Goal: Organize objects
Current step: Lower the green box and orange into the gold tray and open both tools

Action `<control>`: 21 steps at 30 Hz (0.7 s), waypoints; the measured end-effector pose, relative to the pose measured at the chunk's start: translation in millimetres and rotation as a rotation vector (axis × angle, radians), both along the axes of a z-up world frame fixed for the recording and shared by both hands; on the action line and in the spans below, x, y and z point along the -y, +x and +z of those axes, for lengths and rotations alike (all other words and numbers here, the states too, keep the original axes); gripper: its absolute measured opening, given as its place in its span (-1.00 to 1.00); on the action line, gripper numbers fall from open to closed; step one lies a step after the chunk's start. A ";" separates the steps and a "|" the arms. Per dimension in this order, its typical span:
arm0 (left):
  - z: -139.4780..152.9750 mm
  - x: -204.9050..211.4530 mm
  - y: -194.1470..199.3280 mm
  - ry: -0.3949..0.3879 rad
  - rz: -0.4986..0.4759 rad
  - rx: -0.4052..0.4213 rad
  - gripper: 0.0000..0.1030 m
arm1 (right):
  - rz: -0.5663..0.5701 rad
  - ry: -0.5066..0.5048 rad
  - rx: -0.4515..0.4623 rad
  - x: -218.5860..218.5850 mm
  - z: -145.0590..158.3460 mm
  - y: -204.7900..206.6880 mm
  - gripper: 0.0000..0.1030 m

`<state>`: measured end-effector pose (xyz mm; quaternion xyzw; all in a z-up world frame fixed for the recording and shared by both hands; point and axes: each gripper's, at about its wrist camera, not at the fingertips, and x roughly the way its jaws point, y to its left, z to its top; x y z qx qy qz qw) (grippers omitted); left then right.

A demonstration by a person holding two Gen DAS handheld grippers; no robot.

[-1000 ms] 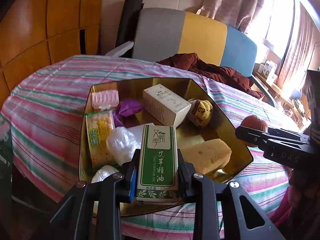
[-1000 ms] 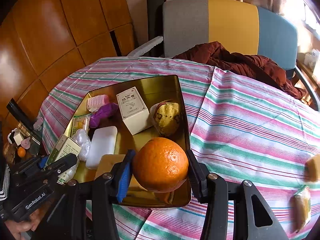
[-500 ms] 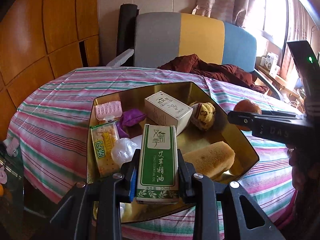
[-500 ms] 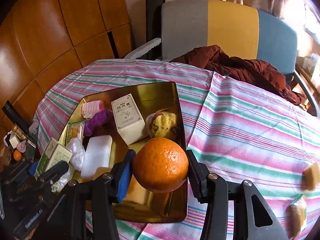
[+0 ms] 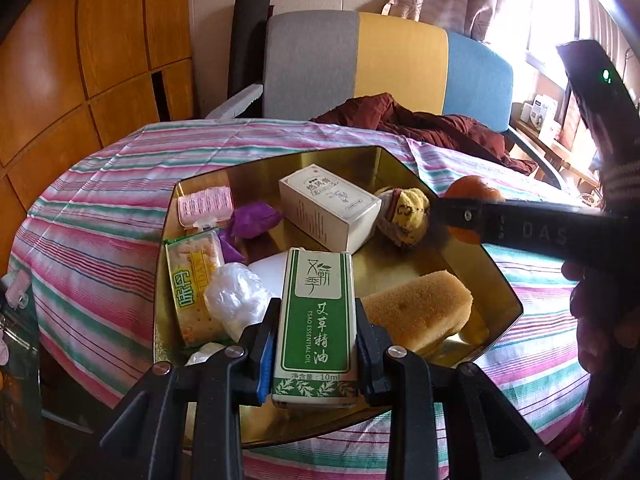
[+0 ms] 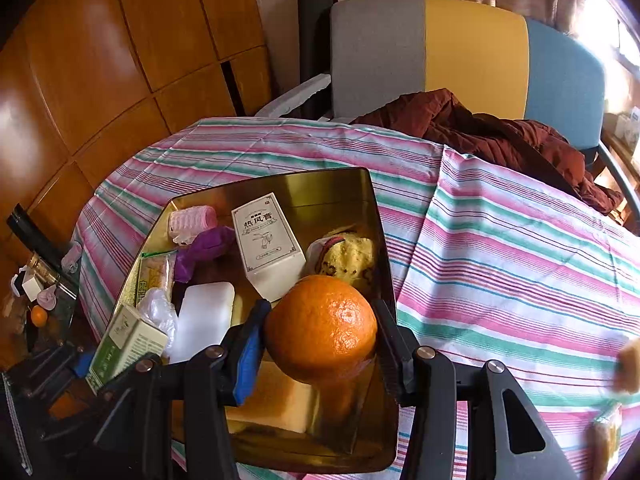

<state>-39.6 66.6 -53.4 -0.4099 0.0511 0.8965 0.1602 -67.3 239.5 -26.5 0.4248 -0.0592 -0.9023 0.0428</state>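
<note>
My left gripper is shut on a green and white essential oil box and holds it upright over the near edge of the gold tray. My right gripper is shut on an orange above the tray's near right part. The orange also shows in the left wrist view, at the right. The oil box shows low left in the right wrist view. The tray holds a white box, a yellow sponge, a cracker pack and other small items.
The tray sits on a round table with a striped cloth. A chair with a grey, yellow and blue back and a dark red garment stands behind. Small wrapped items lie at the right edge. Wood panels are at the left.
My right gripper with the orange has moved left, further over the tray. My left gripper keeps hold of the oil box and has drawn back slightly from the tray.
</note>
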 end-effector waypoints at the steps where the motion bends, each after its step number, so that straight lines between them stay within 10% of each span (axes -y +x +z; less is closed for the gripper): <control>1: -1.4 -0.7 -0.8 0.000 0.002 0.008 -0.38 | 0.000 -0.005 0.001 0.1 -0.5 -1.5 -0.01; 13: -21.2 2.5 -5.8 0.036 0.017 0.105 -0.26 | -0.013 -0.048 -0.010 -4.3 0.2 0.3 0.00; 21: -20.5 9.7 -3.1 0.036 0.051 0.110 -0.20 | -0.055 -0.069 -0.008 -14.2 -2.8 13.6 0.98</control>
